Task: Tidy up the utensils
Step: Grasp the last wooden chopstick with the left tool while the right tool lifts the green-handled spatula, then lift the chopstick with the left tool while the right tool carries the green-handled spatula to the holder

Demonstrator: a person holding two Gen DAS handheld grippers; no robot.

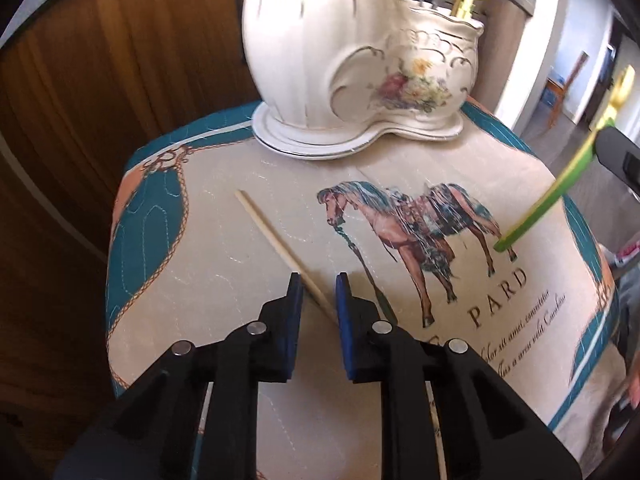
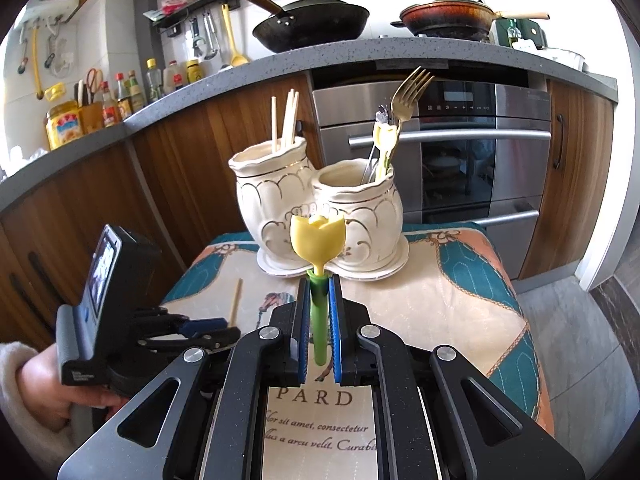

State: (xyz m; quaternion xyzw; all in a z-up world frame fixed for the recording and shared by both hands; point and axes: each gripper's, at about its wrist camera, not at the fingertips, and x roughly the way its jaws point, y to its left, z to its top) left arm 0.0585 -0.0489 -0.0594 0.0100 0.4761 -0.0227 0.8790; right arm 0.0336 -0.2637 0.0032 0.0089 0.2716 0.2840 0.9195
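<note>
A lone chopstick (image 1: 276, 242) lies flat on the cloth-covered tabletop (image 1: 208, 240), running diagonally; its near end sits between the narrowly parted jaws of the left hand-held gripper (image 1: 319, 286). The right hand-held gripper (image 2: 319, 286) clamps a tulip-topped utensil (image 2: 318, 240), aimed at the ceramic holder (image 2: 316, 208).

Bare cloth (image 1: 224, 248) left of chopstick (image 1: 280, 248); ceramic holder (image 1: 340, 60) blocks the far edge.

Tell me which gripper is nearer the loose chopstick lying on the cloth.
Left. The left gripper is right at the chopstick, its near end between the narrowly parted pads. The right gripper is off to the side, shut on the tulip-handled utensil.
</note>
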